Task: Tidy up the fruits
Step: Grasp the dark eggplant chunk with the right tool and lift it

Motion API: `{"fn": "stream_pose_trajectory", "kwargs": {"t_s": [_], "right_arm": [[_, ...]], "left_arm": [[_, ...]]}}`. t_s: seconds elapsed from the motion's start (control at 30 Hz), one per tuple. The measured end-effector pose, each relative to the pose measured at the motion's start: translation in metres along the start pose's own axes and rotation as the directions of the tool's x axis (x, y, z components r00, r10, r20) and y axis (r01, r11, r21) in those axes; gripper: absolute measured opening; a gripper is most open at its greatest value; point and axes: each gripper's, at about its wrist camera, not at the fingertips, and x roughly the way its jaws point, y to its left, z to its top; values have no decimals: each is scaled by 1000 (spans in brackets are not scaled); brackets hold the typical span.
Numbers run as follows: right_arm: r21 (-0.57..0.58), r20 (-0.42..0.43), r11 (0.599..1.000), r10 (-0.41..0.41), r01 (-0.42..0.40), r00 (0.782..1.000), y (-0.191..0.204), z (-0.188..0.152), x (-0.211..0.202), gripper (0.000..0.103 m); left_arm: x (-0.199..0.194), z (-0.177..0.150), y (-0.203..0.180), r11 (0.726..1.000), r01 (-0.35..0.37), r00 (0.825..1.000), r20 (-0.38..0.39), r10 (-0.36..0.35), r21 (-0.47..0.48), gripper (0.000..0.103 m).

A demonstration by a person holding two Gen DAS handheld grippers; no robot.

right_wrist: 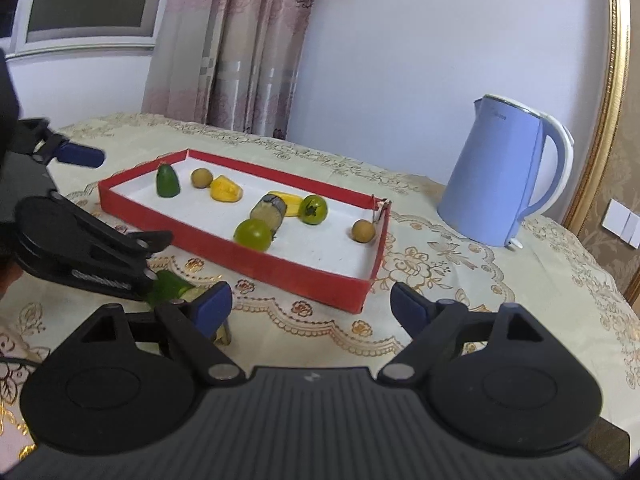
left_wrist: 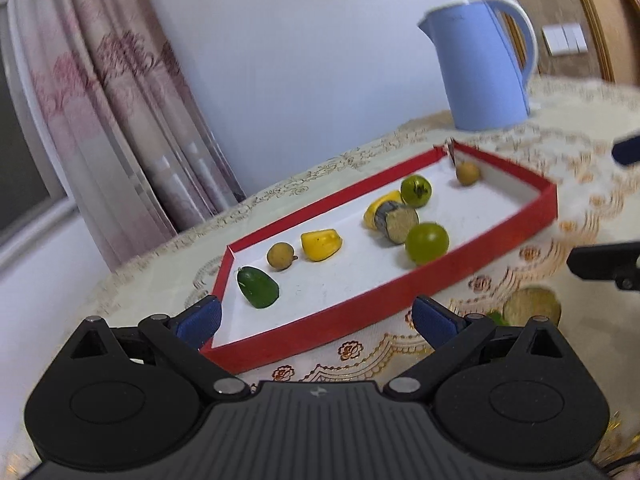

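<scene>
A red tray (left_wrist: 360,312) (right_wrist: 224,250) with a white floor lies on the table and holds several fruits: a dark green one (left_wrist: 258,287) (right_wrist: 167,181), two brown round ones (left_wrist: 281,256) (right_wrist: 363,231), yellow pieces (left_wrist: 321,244) (right_wrist: 226,189), two green round ones (left_wrist: 426,242) (right_wrist: 253,234) and a cut sugarcane piece (left_wrist: 396,222) (right_wrist: 269,210). Outside the tray lie a green fruit (right_wrist: 168,287) and a cut piece (left_wrist: 530,305). My left gripper (left_wrist: 316,320) is open over the tray's near corner. My right gripper (right_wrist: 311,307) is open and empty before the tray.
A blue kettle (left_wrist: 482,68) (right_wrist: 502,176) stands on the embroidered cloth (right_wrist: 500,280) beyond the tray. Curtains (left_wrist: 100,120) and a wall are behind. A gold-framed panel (right_wrist: 616,80) is at right. The left gripper's body (right_wrist: 76,240) shows in the right wrist view.
</scene>
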Motion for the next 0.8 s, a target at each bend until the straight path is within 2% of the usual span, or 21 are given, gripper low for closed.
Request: {"fn": "stream_pose_trajectory", "kwargs": {"t_s": [0.13,0.2,0.37,0.5,0.63,0.73,0.8], "right_arm": [[-11,-3,1000,13,-13,1000,4,-1,-1,87],[-17,-3,1000,21,-21,1000,5,-1,-1,87],[-48,-16,998,39,-40,999,11,-4,0,87],[-49,-43,995,82,-84,996,16,-5,5,87],[-67,-71,993,94,-98,993,21,-9,13,82],[-78,-92,989,116,-124,989,23,-10,18,72],[-87,-103,986,132,-141,986,26,-10,20,66]], "left_arm": [[3,-4,-11,998,-34,999,-4,34,57,102],[7,-6,-13,995,-73,997,-16,74,73,102],[14,-11,3,984,-167,984,-47,169,55,102],[15,-15,21,980,-200,977,-69,201,19,102],[9,-18,43,985,-154,986,-80,148,-79,102],[6,-19,57,981,-95,993,-88,81,-168,102],[5,-21,62,977,-77,994,-88,61,-197,102]]}}
